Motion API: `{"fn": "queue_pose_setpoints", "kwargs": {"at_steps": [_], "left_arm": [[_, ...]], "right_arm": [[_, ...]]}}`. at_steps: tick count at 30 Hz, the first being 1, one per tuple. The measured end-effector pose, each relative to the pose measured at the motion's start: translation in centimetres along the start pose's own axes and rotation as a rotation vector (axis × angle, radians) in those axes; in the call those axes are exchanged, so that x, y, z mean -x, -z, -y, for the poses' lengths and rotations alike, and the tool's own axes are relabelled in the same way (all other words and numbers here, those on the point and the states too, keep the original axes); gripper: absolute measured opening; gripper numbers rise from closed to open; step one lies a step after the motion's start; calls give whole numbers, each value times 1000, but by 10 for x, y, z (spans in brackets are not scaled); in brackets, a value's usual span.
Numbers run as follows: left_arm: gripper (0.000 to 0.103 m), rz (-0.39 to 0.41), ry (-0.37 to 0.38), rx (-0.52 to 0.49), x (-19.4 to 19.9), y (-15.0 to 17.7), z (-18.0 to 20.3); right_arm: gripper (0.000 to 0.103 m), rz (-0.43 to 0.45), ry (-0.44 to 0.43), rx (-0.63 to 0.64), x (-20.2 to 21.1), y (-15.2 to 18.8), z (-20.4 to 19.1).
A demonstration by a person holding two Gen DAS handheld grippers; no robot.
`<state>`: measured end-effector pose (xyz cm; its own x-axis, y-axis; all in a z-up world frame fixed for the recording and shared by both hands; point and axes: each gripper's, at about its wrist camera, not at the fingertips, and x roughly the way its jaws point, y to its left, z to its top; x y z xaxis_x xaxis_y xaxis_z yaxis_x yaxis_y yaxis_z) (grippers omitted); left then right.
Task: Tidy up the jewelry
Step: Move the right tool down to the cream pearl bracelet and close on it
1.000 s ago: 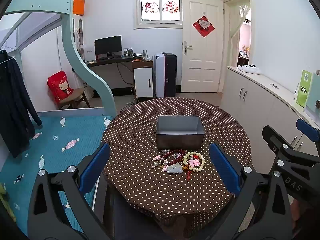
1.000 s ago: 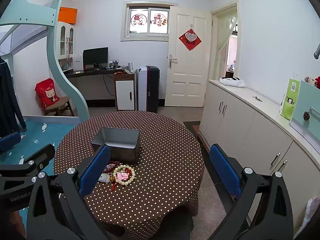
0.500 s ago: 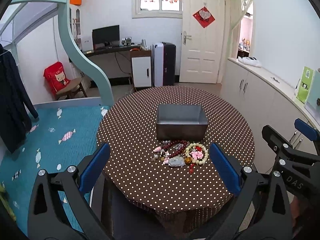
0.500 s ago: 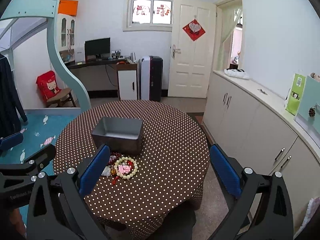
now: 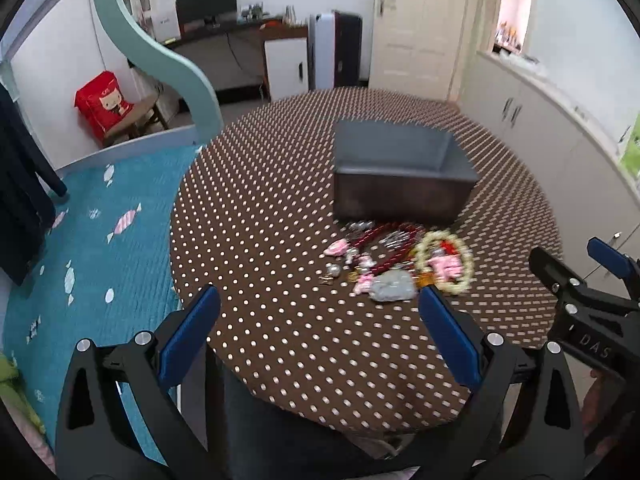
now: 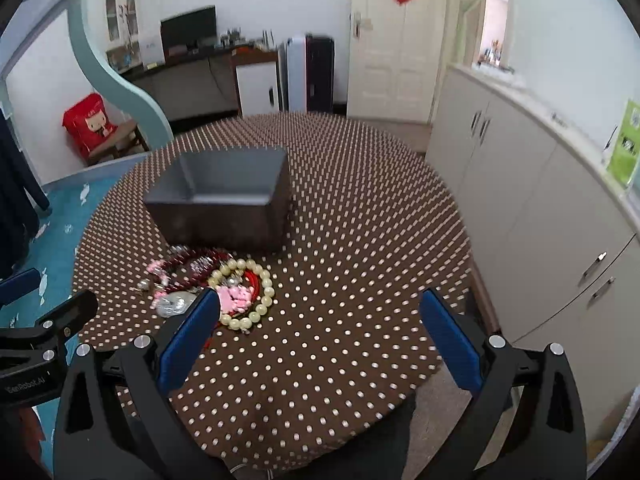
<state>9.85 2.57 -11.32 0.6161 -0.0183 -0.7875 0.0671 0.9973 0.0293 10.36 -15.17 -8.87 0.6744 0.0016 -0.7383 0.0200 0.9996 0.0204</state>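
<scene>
A pile of jewelry [image 5: 394, 258] lies on the round dotted table [image 5: 280, 240], just in front of an open grey box [image 5: 400, 172]. The pile holds a pale bead bracelet [image 6: 244, 292] with pink charms inside it, dark red beads [image 6: 192, 262] and a small grey pouch [image 5: 394, 286]. My left gripper [image 5: 320, 336] hovers open above the table's near edge, left of the pile. My right gripper [image 6: 320, 336] is open too, with its left finger [image 6: 188, 336] over the bracelet's near edge. Nothing is held in either gripper.
A teal bed [image 5: 80, 260] with a curved frame [image 5: 168, 60] stands left of the table. White cabinets [image 6: 540, 208] run along the right wall. A desk [image 6: 192, 64], a suitcase [image 6: 308, 72] and a door [image 6: 396, 40] are at the back.
Both grippers have moved forward and lower toward the table, so the box and jewelry look larger and closer. Both stay open.
</scene>
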Motion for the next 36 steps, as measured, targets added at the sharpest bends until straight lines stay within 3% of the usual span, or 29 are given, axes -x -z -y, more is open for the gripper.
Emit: {"fn": "queue_pose_setpoints", "kwargs": {"at_steps": [5,13,18,25,27,29,30,32,33,34,36], "left_arm": [[98,-63,-6,5,-38,-9,-3],[98,-66,-31,11,-66,-24,-8],[98,-86,-26,3,-82,-31,-9],[98,-95,-21,-88,-99,-39,-1],[98,-113,26,-90,-104,-43,2],[98,-121,63,-95,-109,-45,4],[98,-120,63,-108,-111,-46,5],[97,-111,43,-153,-113,-47,10],[94,-109,41,-169,-114,-48,14],[78,-109,49,-178,-115,-47,17],[64,-139,80,-195,-123,-48,19]], "right_arm": [[96,-64,-11,-13,-34,-2,3],[95,-117,-9,55,-62,-7,0],[86,-144,-11,114,-79,-8,-5],[85,-153,-19,194,-89,-9,-12],[77,-150,-49,209,-89,-8,-12],[55,-158,-120,208,-89,-9,-12],[50,-157,-138,215,-88,-8,-12],[29,-149,-157,246,-85,-6,-16],[24,-148,-164,260,-84,-5,-18],[16,-147,-163,268,-83,-5,-19],[10,-148,-151,261,-83,-5,-19]]}}
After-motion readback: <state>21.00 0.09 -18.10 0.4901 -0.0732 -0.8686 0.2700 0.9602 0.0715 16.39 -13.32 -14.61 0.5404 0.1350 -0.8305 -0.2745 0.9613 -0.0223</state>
